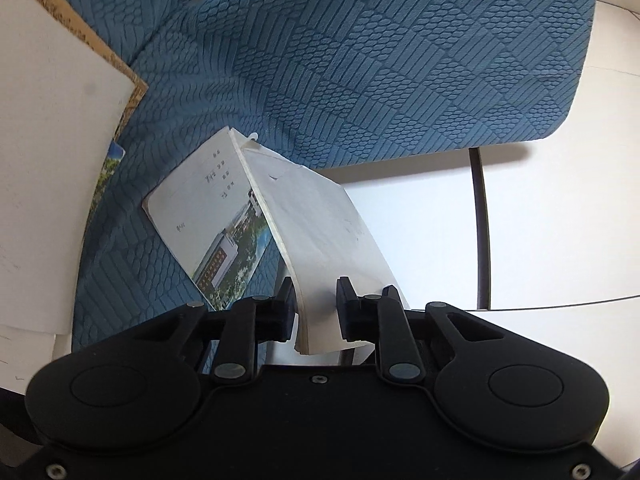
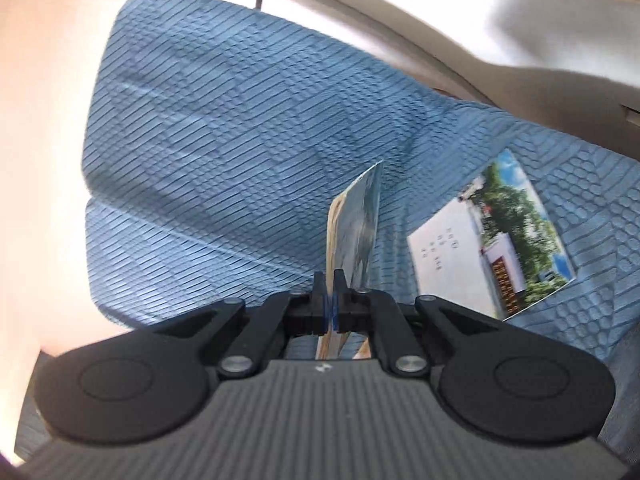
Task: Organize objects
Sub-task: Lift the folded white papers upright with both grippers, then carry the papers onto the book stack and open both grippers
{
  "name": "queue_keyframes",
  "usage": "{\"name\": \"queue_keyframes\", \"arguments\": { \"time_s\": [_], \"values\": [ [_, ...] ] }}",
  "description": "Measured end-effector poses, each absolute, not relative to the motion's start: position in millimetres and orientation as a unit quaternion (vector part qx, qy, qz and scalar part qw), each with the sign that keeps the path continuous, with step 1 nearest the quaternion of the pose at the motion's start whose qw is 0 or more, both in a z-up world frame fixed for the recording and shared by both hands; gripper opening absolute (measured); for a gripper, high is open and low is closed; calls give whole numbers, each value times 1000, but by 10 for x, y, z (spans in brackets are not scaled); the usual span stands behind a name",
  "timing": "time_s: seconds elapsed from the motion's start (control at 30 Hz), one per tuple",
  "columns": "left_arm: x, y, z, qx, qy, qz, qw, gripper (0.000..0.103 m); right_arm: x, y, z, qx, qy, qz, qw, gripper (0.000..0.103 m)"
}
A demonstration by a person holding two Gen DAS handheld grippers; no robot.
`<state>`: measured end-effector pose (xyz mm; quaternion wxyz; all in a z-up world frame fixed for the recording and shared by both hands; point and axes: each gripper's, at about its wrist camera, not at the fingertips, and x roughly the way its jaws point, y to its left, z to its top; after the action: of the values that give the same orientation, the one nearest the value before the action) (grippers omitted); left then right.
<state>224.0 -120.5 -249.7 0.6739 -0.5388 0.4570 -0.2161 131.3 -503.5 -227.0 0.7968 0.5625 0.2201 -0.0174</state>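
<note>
Booklets are the objects here: a white booklet (image 1: 320,248) sits on edge between the fingers of the left gripper (image 1: 314,312), its long axis running away from the camera, far end resting on the blue textured seat cushion (image 1: 360,60); whether both pads press it I cannot tell. The right gripper (image 2: 331,300) is clamped on a thin picture booklet (image 2: 360,232), standing on edge and pointing away. A third photo-cover booklet (image 2: 492,236) lies flat near the cushion's right edge.

Teal quilted sofa fabric (image 1: 360,60) shows checkered stripe-and-scale patterning; at seven o'clock, a white paper booklet (image 1: 208,216) bears a green-blue building photo.
</note>
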Motion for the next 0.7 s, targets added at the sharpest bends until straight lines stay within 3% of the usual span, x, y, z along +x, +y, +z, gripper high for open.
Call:
{"name": "queue_keyframes", "arguments": {
  "time_s": [0.4, 0.7],
  "values": [
    [2082, -410, -1940, -522, 410, -217, 716, 18, 1382, -4456, -1787, 532, 210, 23, 820, 6],
    [1914, 249, -1805, -535, 380, -193, 729, 18, 1481, -3903, -1677, 513, 225, 73, 825, 8]
  ]
}}
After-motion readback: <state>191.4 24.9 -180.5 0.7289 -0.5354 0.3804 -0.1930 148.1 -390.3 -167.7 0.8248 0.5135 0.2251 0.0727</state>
